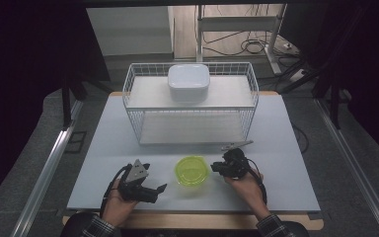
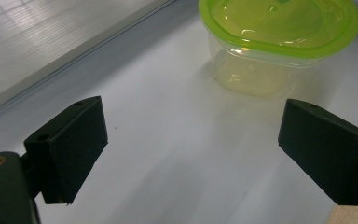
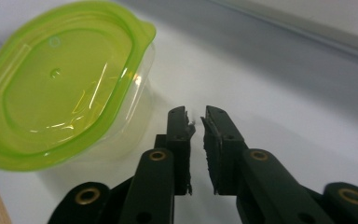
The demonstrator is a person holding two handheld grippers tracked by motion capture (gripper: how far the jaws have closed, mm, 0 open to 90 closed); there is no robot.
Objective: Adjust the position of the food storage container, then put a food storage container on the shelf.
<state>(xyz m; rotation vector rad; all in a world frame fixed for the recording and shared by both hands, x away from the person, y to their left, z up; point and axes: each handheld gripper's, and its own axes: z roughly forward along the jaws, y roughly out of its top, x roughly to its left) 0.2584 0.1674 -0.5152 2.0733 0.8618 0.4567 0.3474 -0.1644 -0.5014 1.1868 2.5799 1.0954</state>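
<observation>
A: Green lid, clear plastic walls: the container stands on the white table, in front of the wire basket and midway between the two hands. Which gripper lies nearer to it?

B: The right gripper. Its tips sit just beside the container's right wall, not touching it. The left gripper is farther off, on the container's left and slightly nearer the person.

A: State of the fingers?

B: Right: a narrow gap between the pads, nothing in it; the container lies off to the side of the tips, not ahead of them. Left: jaws spread wide and empty, the container ahead of them and beyond the tips.

A: And the container's long axis?

B: The lid is an oval with a small tab; from above it looks nearly round, so the axis cannot be told. A white lidded box rests on the basket's top shelf, behind the container.
</observation>
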